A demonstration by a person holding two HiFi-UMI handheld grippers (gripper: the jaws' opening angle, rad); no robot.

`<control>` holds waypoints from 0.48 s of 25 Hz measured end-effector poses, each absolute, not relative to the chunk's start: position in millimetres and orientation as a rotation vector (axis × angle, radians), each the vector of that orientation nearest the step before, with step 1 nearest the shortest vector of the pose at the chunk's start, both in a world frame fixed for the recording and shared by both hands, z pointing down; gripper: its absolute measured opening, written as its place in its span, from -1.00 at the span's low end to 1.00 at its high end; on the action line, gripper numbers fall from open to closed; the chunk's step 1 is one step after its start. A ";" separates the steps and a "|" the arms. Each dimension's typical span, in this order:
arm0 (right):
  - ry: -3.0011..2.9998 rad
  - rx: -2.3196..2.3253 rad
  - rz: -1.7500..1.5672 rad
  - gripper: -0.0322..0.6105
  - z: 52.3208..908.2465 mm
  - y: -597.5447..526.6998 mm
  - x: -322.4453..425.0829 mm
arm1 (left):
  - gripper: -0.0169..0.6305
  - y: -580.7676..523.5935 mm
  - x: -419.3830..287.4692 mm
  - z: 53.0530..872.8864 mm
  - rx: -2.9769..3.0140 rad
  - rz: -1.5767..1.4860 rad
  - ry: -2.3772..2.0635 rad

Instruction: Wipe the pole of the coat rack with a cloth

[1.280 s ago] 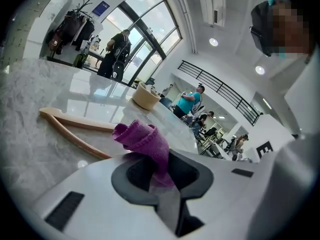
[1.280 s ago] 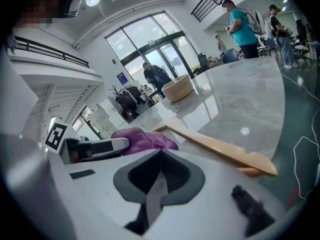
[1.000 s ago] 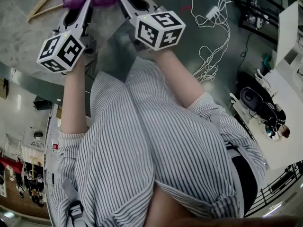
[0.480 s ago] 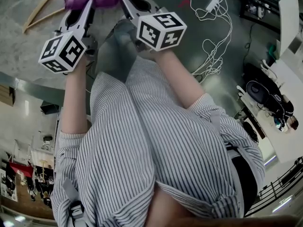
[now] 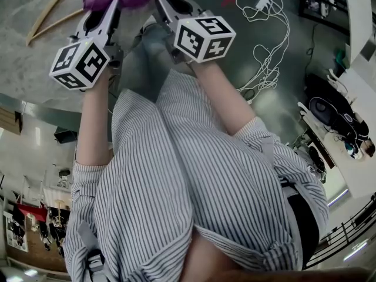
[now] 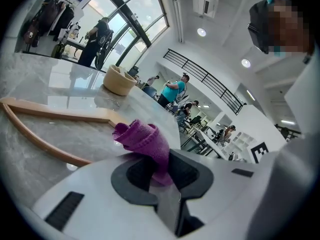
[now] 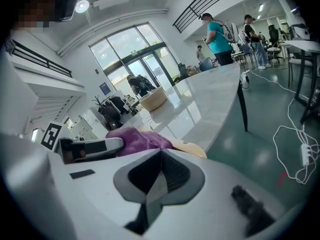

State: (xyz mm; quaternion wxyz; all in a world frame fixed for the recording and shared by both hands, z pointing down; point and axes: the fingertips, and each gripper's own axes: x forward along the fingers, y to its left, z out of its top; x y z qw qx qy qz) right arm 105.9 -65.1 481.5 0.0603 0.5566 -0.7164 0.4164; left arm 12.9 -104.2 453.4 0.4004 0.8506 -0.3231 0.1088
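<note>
Grey-striped shirt — short sleeves

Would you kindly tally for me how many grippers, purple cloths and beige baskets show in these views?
Grippers: 2 (left gripper, right gripper)
Purple cloth: 1
Beige basket: 1
Total: 4

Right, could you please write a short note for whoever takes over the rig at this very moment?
Left claw: shut on the purple cloth.
Right claw: shut, empty, beside the cloth.
Wooden rack pole lies on the marbled surface, with the cloth by one end of it.
Done: cloth is in grip; whether any wiping has been done cannot be told.
Left: wipe along the pole.
</note>
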 end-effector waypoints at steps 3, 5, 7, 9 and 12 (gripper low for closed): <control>-2.162 1.698 1.262 -0.85 481.7 -62.6 110.1 | -0.70 -102.1 21.0 452.1 2.161 0.277 -0.794; -2.157 1.712 1.264 -0.85 480.1 -60.5 113.2 | -0.70 -100.6 26.1 450.2 2.169 0.280 -0.777; -2.151 1.726 1.265 -0.85 479.4 -60.0 117.5 | -0.70 -100.7 31.8 449.6 2.176 0.285 -0.760; -2.144 1.741 1.267 -0.85 479.2 -60.0 121.8 | -0.70 -100.8 37.1 448.9 2.184 0.291 -0.745; -2.137 1.763 1.266 -0.85 477.2 -58.9 124.6 | -0.70 -99.0 42.5 446.1 2.194 0.292 -0.722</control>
